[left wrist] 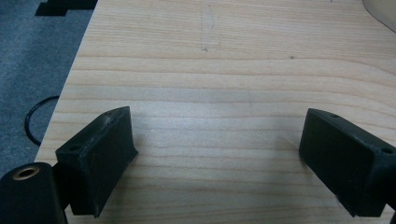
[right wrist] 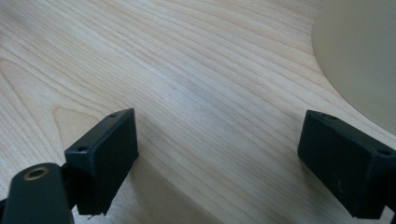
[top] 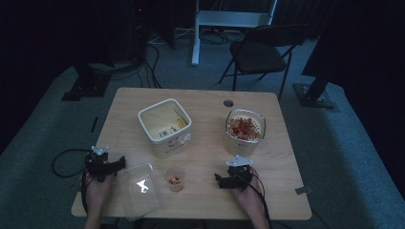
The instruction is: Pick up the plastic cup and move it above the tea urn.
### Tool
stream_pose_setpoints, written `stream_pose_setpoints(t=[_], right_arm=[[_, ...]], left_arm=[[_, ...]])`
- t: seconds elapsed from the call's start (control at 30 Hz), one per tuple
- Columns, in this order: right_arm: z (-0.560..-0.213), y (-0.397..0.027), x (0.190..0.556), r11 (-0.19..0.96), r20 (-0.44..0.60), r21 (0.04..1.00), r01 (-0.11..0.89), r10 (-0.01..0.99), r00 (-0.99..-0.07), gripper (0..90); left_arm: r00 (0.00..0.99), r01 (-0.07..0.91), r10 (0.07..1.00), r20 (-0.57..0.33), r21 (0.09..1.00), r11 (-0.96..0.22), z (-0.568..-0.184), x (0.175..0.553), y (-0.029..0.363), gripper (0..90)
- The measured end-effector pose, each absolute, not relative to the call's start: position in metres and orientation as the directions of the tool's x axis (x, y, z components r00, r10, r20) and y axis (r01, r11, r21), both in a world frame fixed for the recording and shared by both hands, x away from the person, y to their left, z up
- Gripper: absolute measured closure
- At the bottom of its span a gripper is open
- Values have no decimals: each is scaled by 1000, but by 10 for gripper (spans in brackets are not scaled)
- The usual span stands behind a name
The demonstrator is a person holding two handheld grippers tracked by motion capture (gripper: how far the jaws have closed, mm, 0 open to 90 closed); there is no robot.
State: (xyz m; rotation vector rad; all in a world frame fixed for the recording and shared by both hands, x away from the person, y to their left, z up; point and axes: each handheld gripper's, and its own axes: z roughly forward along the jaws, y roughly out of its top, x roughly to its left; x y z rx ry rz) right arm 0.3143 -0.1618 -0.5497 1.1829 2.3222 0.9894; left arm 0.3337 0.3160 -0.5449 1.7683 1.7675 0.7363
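On the wooden table (top: 200,102) stand an open cream square tub (top: 165,126), a clear container (top: 245,130) holding reddish cereal, and a small cup (top: 175,178) with a little cereal in it. A clear lid (top: 139,188) lies flat near the front left. My left gripper (top: 118,163) rests at the table's left edge beside the lid, open, with bare wood between its jaws (left wrist: 215,135). My right gripper (top: 218,180) sits right of the cup and in front of the cereal container, also open over bare wood (right wrist: 217,135).
A pale rounded container wall (right wrist: 359,56) fills the upper right of the right gripper view. A cream tub corner (left wrist: 380,9) peeks into the left gripper view, with a black cable (left wrist: 35,123) on the carpet. A folding chair (top: 260,55) stands beyond the table.
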Motion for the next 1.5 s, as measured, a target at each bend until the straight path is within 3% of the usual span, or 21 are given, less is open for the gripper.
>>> stream_pose_setpoints(t=[0.3, 0.5, 0.8, 0.97, 1.3, 1.5], right_arm=[[-550, -165, 313, 411, 5, 721, 558, 803, -596, 122], [-550, -167, 312, 403, 4, 724, 561, 810, -587, 137], [-550, -168, 311, 402, 3, 724, 561, 811, -585, 137], [-550, -168, 311, 402, 3, 724, 561, 811, -585, 137], [-550, -168, 311, 401, 3, 724, 562, 812, -583, 137], [-550, -168, 311, 400, 3, 724, 562, 813, -582, 137]], left_arm=[[61, 725, 998, 12, 687, -53, -543, 331, 323, 115], [133, 714, 991, 9, 693, -102, -540, 329, 322, 290], [180, 699, 984, 7, 703, -132, -540, 327, 327, 366], [223, 724, 974, -35, 675, -141, -533, 326, 333, 542], [306, 655, 950, -65, 739, -160, -499, 310, 333, 545], [431, 597, 900, -71, 770, -226, -478, 301, 318, 541]])
